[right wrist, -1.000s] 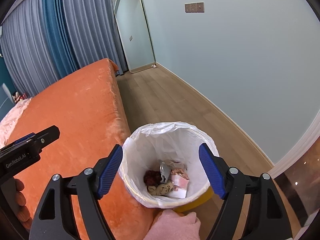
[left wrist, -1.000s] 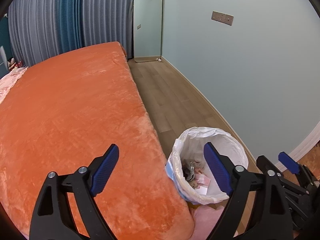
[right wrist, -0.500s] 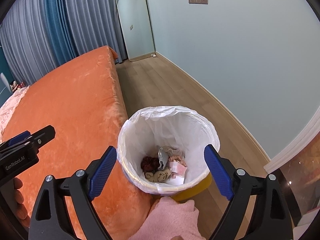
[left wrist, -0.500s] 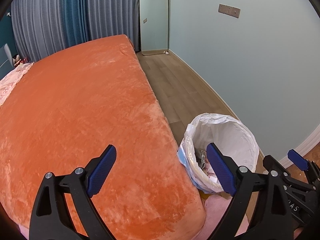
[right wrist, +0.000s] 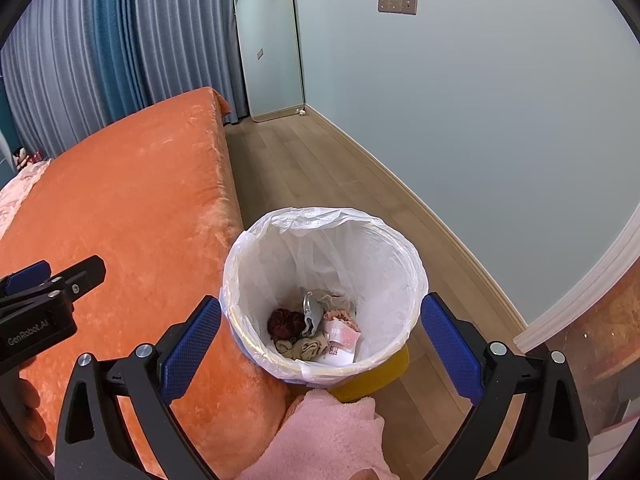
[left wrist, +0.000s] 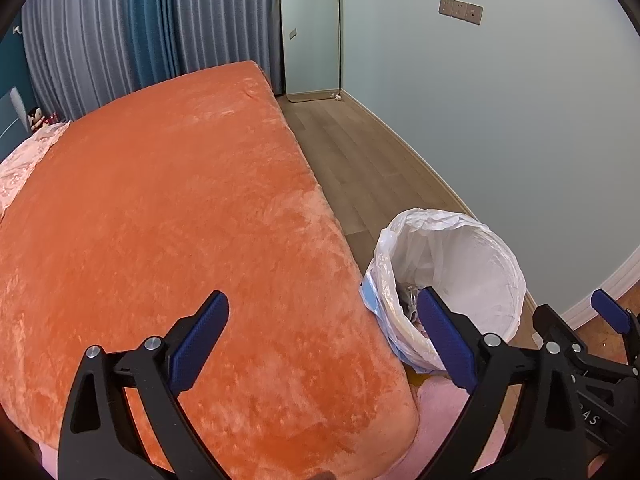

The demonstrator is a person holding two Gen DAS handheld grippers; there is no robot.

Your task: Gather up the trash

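Both my wrist views are evenly and softly lit, bright without harsh shadows. The orange bedspread (left wrist: 168, 220) shows pale sheen patches toward 5 o'clock, and the white bin liner (right wrist: 324, 248) looks near blown out at its rim. Fisheye bending curves the baseboard (right wrist: 580, 280) at 3 o'clock, and black vignette fills every corner. Focus holds sharp across the room; my near gripper frames stay crisp too.
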